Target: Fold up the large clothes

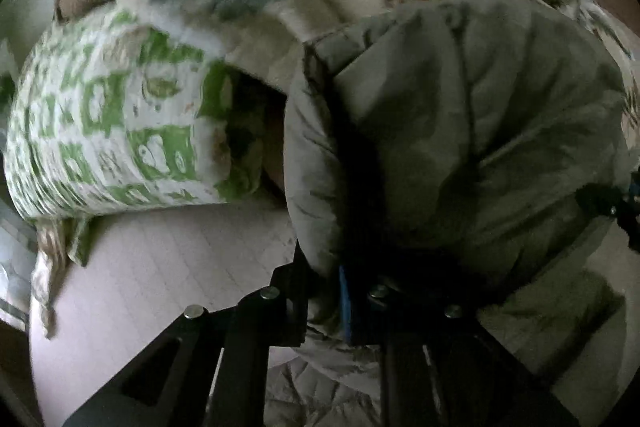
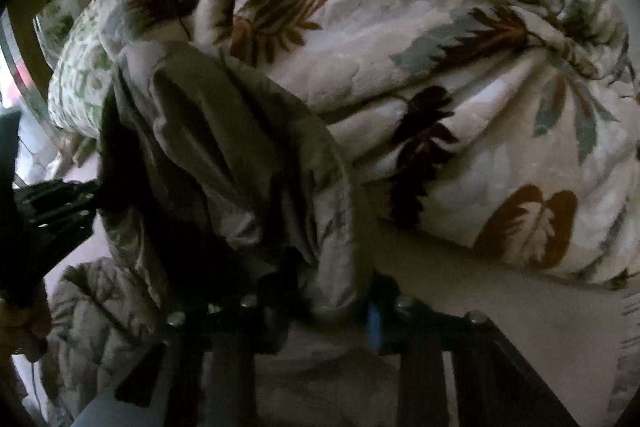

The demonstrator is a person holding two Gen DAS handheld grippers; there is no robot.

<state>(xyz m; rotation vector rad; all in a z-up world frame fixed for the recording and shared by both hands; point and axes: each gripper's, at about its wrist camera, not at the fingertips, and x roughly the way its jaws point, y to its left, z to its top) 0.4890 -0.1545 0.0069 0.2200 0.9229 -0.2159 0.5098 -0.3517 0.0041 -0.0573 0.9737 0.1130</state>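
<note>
Quilt (image 2: 460,75) lies heaped on the bed (image 1: 180,267), its long axis unclear. Left claw (image 1: 332,303) and right claw (image 2: 328,311) each pinch its grey-green underside, beside a green-checked pillow (image 1: 112,131).

Leaf-print comforter (image 2: 460,75) heaped on pale bedsheet (image 1: 172,259), green-and-white patterned pillow (image 1: 108,131) beside it
</note>
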